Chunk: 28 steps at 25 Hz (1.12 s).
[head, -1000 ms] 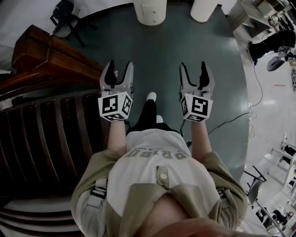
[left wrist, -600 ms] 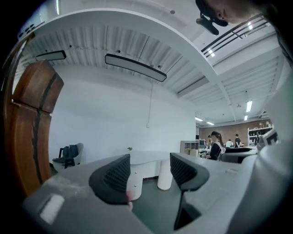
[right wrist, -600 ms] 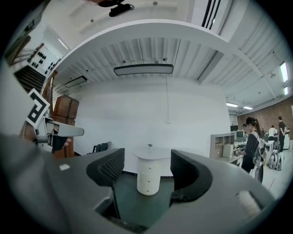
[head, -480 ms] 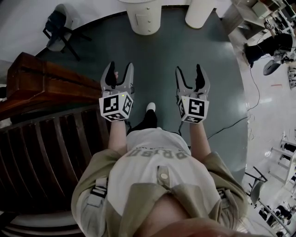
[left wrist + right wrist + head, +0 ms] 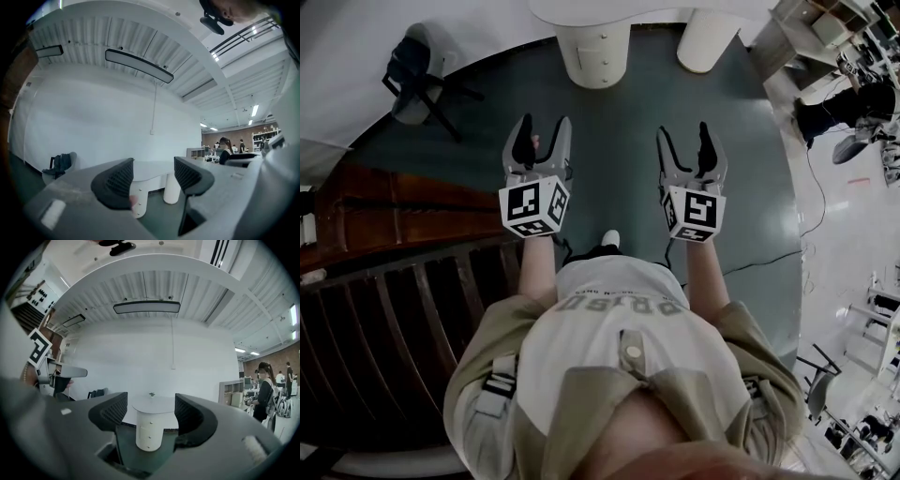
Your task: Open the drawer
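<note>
We stand on a dark green floor with a gripper in each hand, both held out ahead of us at chest height and well apart from each other. The left gripper has its jaws spread wide; its own view shows only open room between the ribbed pads, so it has hold of nothing. The right gripper is just as wide open and just as empty.

The drawer unit, a round white pedestal under a white table top, stands at 12 o'clock from us, across a stretch of bare floor, and neither gripper touches it. In the right gripper view it sits squarely in the gap between the jaws (far behind them, not in their grasp), and three small knobs run down its front, all flush and closed. In the left gripper view the unit shows low down beside the left-hand jaw.

A plain white column stands at 1 o'clock, just beside the unit. A dark chair is at 10 o'clock, and a dark wooden slatted structure fills 8 to 9 o'clock. A cable lies on the floor at 3 o'clock.
</note>
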### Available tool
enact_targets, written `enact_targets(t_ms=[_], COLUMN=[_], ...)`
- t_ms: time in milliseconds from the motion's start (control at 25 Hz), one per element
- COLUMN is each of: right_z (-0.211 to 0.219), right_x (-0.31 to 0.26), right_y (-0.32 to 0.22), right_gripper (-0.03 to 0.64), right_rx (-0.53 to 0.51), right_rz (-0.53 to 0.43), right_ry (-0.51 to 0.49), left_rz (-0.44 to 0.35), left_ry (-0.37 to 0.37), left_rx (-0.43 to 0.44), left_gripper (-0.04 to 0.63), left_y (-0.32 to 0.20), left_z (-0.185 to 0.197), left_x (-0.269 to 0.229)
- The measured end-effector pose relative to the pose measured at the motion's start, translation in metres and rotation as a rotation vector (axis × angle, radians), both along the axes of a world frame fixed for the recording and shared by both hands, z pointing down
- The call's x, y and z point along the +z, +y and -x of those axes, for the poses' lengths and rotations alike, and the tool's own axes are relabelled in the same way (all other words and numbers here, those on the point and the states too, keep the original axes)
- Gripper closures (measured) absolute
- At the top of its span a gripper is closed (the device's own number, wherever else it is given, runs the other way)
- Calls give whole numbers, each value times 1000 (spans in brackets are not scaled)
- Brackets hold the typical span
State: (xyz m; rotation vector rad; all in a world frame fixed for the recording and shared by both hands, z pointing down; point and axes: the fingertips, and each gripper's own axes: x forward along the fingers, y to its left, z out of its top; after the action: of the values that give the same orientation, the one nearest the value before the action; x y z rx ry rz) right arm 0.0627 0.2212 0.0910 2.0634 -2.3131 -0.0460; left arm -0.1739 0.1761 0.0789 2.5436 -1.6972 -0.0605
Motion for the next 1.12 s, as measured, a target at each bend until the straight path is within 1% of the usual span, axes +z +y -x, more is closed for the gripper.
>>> enact_targets(t_ms=[200,520,680,840,1120], right_z=[6,-4,-18,-34,-66], right_x=[0,25,36,44,36], right_y=[-27,-49,-68,-97,-161], right_gripper=[298,298,298,298,298], right_rx=[5,11,0,-29,-83], right_rz=[-3,57,78,90,80], right_ry=[8,7,5,1,7], left_rz=[-4,73,102,115,102], left_ry=[3,-4,-8,-5,-6], left_rx=[5,-3,-24,-68,-117], left_gripper=[310,310,310,310,310], left_y=[-27,-48,-61,-82,-130], left_z=[7,4,-6,-19,-55], left_x=[-1,32,44,51,42])
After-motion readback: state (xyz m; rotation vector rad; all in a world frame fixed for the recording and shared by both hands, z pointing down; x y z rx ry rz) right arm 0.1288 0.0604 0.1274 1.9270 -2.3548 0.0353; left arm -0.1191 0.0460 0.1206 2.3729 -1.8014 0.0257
